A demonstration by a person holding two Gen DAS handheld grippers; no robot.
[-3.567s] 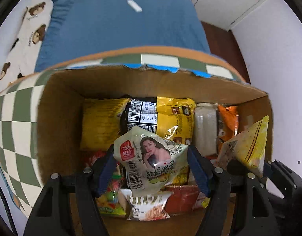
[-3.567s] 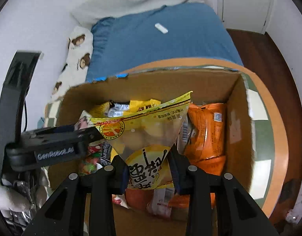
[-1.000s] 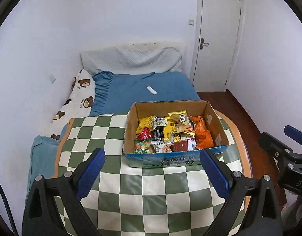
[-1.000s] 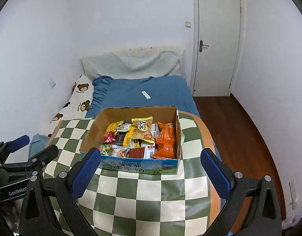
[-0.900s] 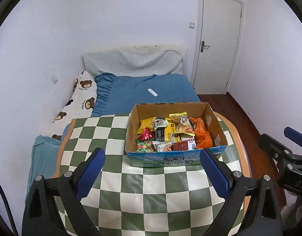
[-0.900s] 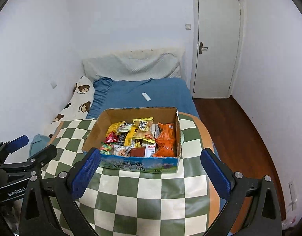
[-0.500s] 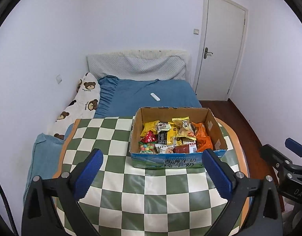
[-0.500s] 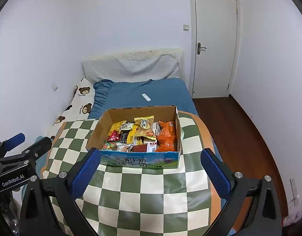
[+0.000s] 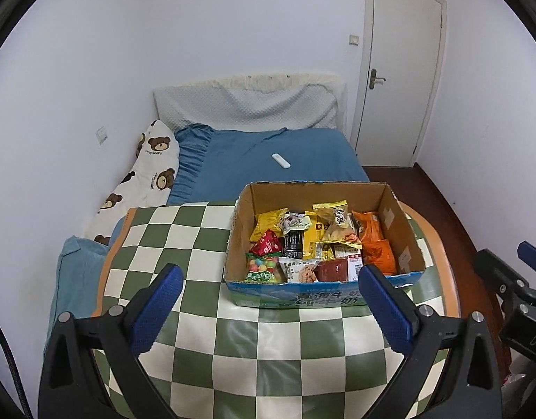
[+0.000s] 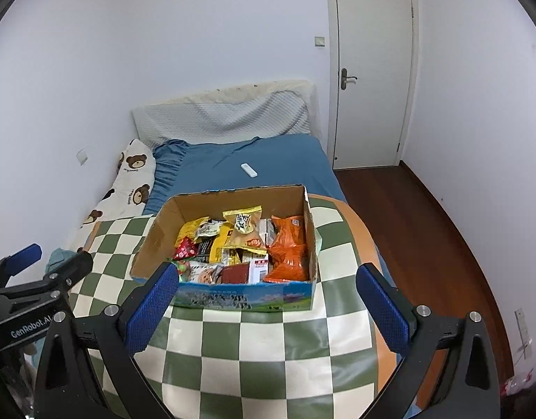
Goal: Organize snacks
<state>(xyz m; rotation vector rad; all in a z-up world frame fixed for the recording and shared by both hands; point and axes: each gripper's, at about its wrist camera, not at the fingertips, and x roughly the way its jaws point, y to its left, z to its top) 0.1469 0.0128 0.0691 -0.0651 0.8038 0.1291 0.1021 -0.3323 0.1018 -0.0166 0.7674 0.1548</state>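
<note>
White walls, a closed door [image 9: 400, 80] and a blue bed [image 9: 268, 160] w/ a small white remote [image 9: 281, 161] fill the back of the left wrist view; closer in we see a round table w/ green-and-cream checked cloth [image 9: 198, 244]. On the cloth sits the cardboard box [image 9: 238, 241], open top, long axis running left-right across the view, its printed blue front wall facing us. Snacks fill it: a red triangular pack [image 9: 267, 243] above a candy bag [image 9: 262, 268] at the left end, yellow packs [image 9: 268, 222] toward the back, orange packs [image 9: 372, 241] at the right end, a brown box [image 9: 332, 269] at the front. Most packs lie w/ long axes front-to-back. Our left gripper [image 9: 268, 309] hangs over the near cloth, blue pads spread wide, nothing between them, well short of the box. At far right edge we catch part of the right gripper [image 9: 516, 286].

Right wrist view: same room, door [image 10: 372, 80] to the right, wood floor [image 10: 442, 237] beside the table. The box [image 10: 156, 241] sits skewed, near left corner closest, long axis still roughly left-right. Orange packs [image 10: 289, 248] stack at its right end, a tan pack [image 10: 243, 225] stands tilted mid-box. Our right gripper [image 10: 264, 305] is spread wide and empty above the cloth [image 10: 268, 342], just short of the box front. The left gripper [image 10: 27, 279] shows at the left edge, apart from the box.
</note>
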